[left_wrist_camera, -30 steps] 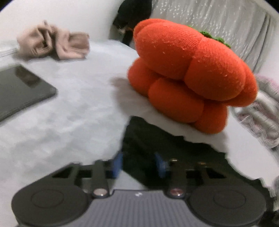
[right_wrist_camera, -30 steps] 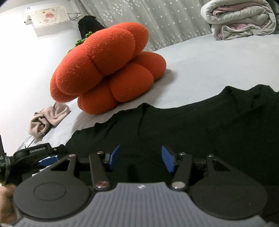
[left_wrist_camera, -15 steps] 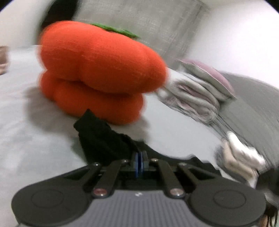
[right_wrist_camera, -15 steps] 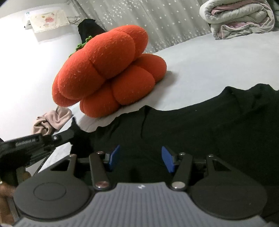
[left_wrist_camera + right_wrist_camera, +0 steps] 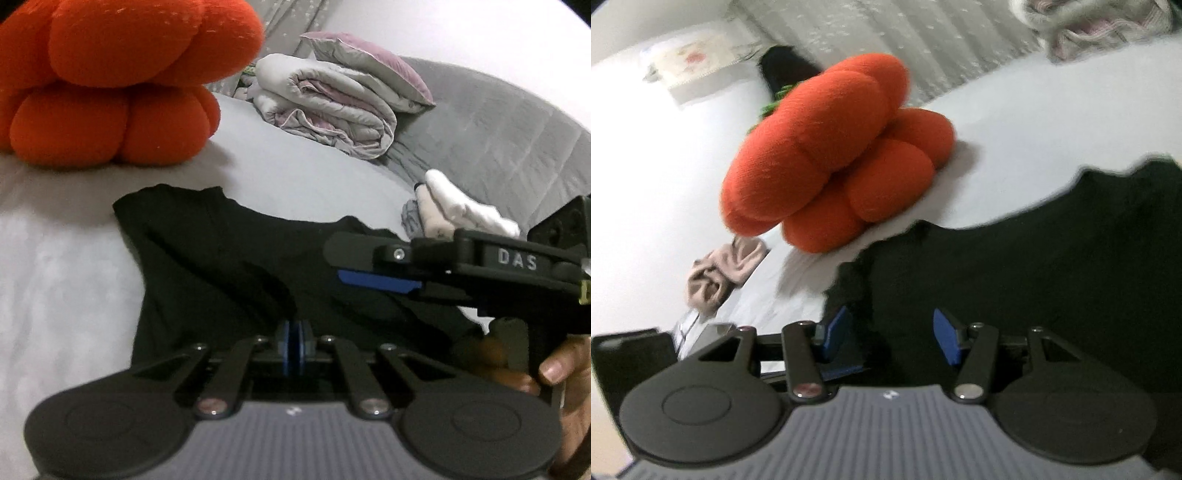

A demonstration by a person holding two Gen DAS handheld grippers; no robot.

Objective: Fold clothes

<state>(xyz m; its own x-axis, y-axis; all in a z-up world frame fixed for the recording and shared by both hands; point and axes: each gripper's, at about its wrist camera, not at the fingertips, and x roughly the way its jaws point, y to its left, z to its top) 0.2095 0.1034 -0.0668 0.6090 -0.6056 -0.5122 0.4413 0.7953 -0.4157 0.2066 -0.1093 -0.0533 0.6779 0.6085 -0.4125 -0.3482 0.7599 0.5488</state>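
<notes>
On the grey bed [image 5: 295, 173] the black shirt [image 5: 229, 258] lies soft, light and limp, left gripper [image 5: 294, 345] pinching its near hem, right gripper [image 5: 890, 336] spread above; best grabbed at edges or corners.

Home bedroom: pale bed sheet [image 5: 295, 173] under the jaws, rolled duvet [image 5: 332, 107] & grey headboard [image 5: 498, 136] beyond them, orange plush cushion [image 5: 831, 155] ahead-left, spotted curtain [image 5: 886, 37] behind it, black top [image 5: 229, 266] spread out
</notes>
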